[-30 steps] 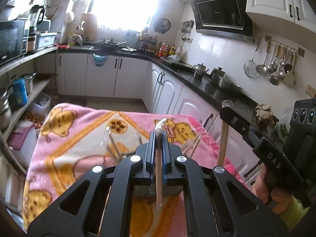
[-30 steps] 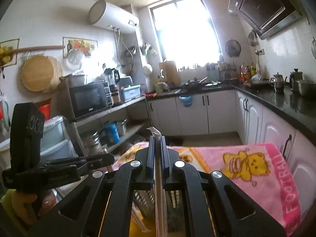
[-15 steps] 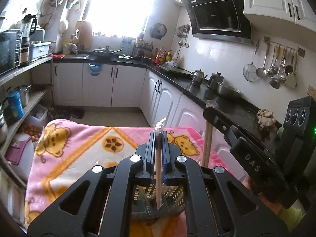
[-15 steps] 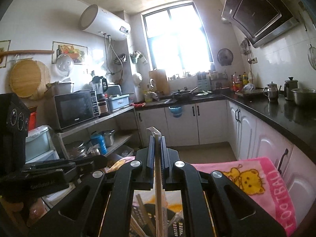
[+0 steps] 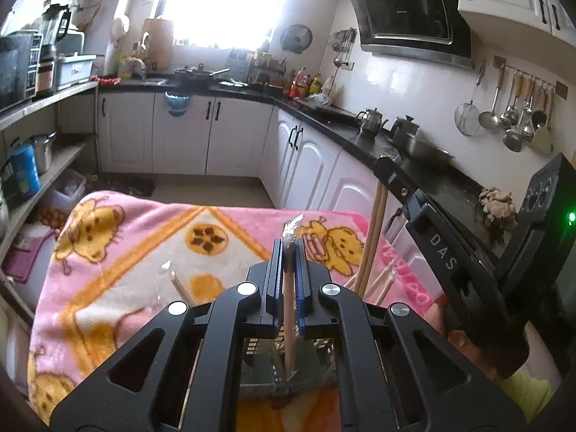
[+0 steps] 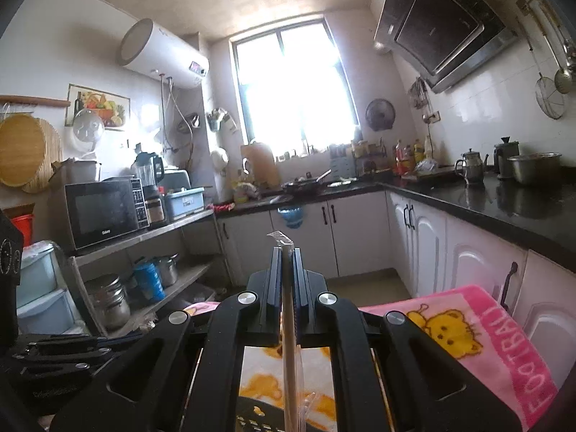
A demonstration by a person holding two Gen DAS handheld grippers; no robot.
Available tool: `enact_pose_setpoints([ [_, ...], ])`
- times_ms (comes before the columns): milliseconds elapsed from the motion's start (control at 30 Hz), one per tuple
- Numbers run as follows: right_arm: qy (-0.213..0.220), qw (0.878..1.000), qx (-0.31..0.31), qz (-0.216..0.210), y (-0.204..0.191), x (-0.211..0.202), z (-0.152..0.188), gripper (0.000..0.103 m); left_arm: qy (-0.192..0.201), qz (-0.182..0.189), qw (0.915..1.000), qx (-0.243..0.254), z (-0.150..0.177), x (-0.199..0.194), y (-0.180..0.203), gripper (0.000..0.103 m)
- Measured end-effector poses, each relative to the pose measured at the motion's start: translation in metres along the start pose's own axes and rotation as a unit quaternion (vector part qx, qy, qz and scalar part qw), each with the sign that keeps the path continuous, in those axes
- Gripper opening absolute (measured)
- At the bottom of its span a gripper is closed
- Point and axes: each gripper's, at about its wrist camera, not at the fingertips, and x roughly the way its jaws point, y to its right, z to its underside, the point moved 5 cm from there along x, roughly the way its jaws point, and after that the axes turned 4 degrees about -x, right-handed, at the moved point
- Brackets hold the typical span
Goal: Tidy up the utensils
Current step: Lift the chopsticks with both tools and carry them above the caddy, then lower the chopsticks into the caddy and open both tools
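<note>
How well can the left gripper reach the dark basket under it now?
Probably yes: the left gripper, shut on wrapped chopsticks, hangs directly above the basket, and nothing appears between them.

Fuzzy pink blanket (image 5: 118, 252); wooden chopsticks (image 5: 288, 309), seemingly plastic-wrapped; glossy worktop (image 6: 522, 208).

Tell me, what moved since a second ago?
Both grippers tipped up, so the right view shows more ceiling and less pink blanket. The right gripper drew closer to the left one, carrying its chopsticks. The basket came into view below the left jaws. Nothing was let go: both stay shut on wrapped chopsticks.
</note>
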Motion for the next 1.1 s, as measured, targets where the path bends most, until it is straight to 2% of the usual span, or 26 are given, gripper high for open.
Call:
enact_pose_setpoints([
  [200,0.029,0.999,-0.024,0.016,-0.002,-0.008,0.024,0.005,-0.007,-0.001,1.0,0.0,0.011,0.011,-0.003,0.001],
  [400,0.027,0.999,-0.026,0.014,-0.001,-0.014,0.043,0.006,-0.016,0.001,0.9999,0.0,0.02,0.018,-0.005,0.001],
  [633,-0.005,1.0,-0.015,-0.001,0.004,-0.02,0.059,0.006,-0.029,0.005,0.9996,-0.001,0.032,0.023,-0.004,0.001],
  [967,-0.053,0.998,0.003,-0.02,0.011,-0.039,0.064,0.007,-0.036,0.0,0.9994,0.002,0.04,0.019,-0.004,0.001],
  [1033,-0.068,0.997,0.012,-0.024,0.014,-0.042,0.067,0.007,-0.039,-0.002,0.9992,0.002,0.043,0.019,-0.004,0.001],
  [1100,-0.087,0.996,0.018,-0.026,0.018,-0.046,0.069,0.013,-0.041,-0.004,0.9992,0.001,0.046,0.019,-0.004,0.001],
])
